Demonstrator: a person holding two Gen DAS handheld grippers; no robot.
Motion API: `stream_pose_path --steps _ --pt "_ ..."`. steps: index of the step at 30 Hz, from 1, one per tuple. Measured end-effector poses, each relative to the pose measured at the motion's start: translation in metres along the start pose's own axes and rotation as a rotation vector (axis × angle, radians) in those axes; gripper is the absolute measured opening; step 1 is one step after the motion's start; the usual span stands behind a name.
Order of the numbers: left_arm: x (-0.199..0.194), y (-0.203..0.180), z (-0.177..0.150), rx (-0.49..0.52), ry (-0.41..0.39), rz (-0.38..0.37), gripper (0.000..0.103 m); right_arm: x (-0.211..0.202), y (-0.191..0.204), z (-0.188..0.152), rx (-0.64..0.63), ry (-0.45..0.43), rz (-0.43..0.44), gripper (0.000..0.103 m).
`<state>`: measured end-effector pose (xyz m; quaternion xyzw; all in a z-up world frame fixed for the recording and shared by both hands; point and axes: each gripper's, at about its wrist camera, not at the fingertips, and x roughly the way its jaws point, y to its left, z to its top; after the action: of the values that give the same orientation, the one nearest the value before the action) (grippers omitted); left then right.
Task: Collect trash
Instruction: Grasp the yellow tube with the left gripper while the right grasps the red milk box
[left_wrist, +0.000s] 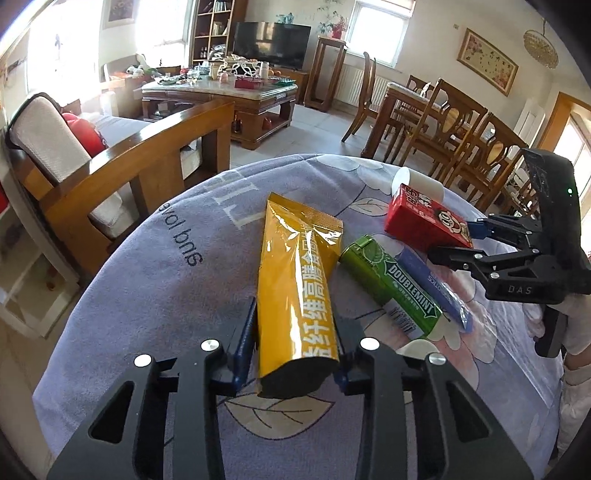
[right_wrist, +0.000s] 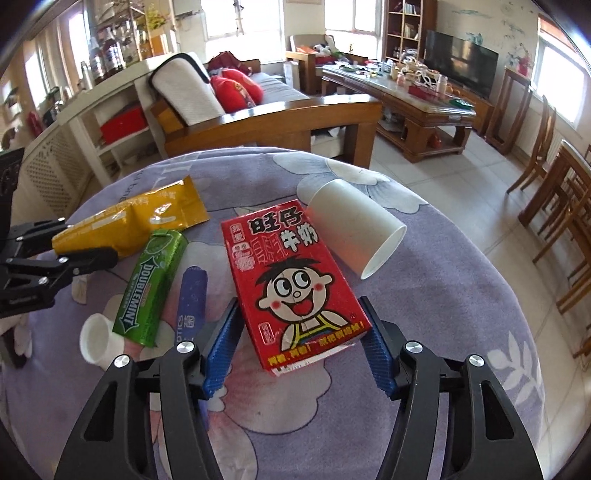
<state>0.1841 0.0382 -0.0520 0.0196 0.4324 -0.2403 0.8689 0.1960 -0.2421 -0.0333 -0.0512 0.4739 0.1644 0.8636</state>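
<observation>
Left tool (left_wrist: 295, 345) and right tool (right_wrist: 301, 350) angled down, seemingly clamped.

pouch (left_wrist: 295, 288) left of gum pack (left_wrist: 391, 288), carton (right_wrist: 295, 284) right, cup (right_wrist: 354, 232) perhaps touching it

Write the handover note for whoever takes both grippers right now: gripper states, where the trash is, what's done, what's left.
Left gripper: closed on the near end of the yellow pouch, which lies on the purple cloth.
Right gripper: pads at both sides of the red milk carton; firm contact not certain.
Between them lie the green gum pack and the blue wrapper. White paper cup on its side behind the carton; small white cup near the gum.
Done: nothing collected yet.
Left: lift both, then the rest. No bin in view.
</observation>
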Motion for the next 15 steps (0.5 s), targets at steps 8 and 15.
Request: stream_pose_path --steps 8,15 --pt "-0.012 -0.008 0.001 0.038 -0.058 -0.038 0.019 -0.032 0.005 -0.010 0.053 -0.058 0.058 0.052" --pt "-0.044 -0.014 -0.006 0.020 -0.164 -0.092 0.020 -0.090 0.003 -0.035 0.124 -0.149 0.137 0.052"
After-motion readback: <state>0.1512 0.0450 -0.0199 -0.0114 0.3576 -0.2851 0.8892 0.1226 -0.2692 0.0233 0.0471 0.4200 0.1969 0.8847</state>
